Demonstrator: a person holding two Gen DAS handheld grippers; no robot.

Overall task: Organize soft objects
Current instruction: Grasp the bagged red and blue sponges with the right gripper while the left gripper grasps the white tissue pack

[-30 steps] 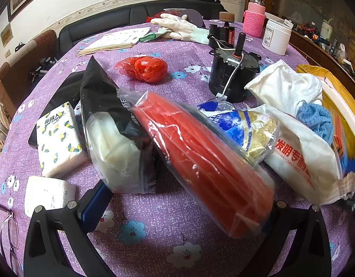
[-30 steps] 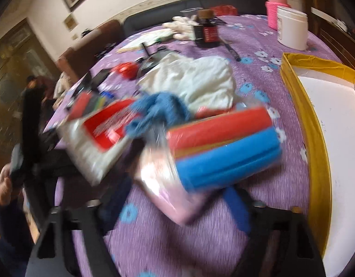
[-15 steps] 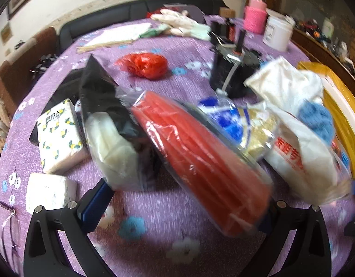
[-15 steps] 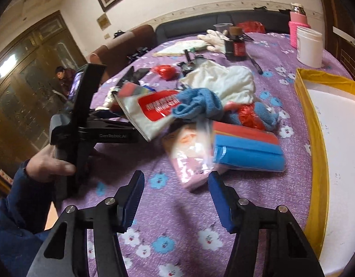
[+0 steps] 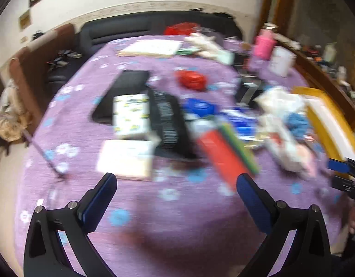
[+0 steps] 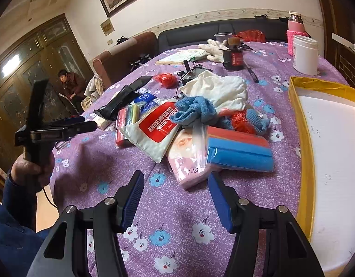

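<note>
A heap of soft things lies on the purple tablecloth (image 6: 177, 207): a bagged red and blue sponge pack (image 6: 239, 150), a pink tissue pack (image 6: 186, 164), a white and red wipes pack (image 6: 154, 131), a blue cloth (image 6: 193, 110) and a white cloth (image 6: 219, 87). My right gripper (image 6: 175, 198) is open and empty, just in front of the pink pack. My left gripper (image 5: 175, 198) is open and empty, held back above the table; the red sponge pack (image 5: 221, 157) and two tissue packs (image 5: 129, 115) lie ahead of it. The left wrist view is blurred.
A yellow-rimmed white tray (image 6: 302, 138) lies at the right. Further back stand a white jar (image 6: 305, 54), a pink bottle (image 6: 296, 37), a dark ink bottle (image 6: 234, 56), white gloves (image 6: 212, 46) and a red bag (image 6: 164, 78). A black tablet (image 5: 124, 94) lies left.
Both grippers have let go of their sponge packs, opened and pulled back from the heap. The left one has risen and is still moving; the packs now lie on the table.
</note>
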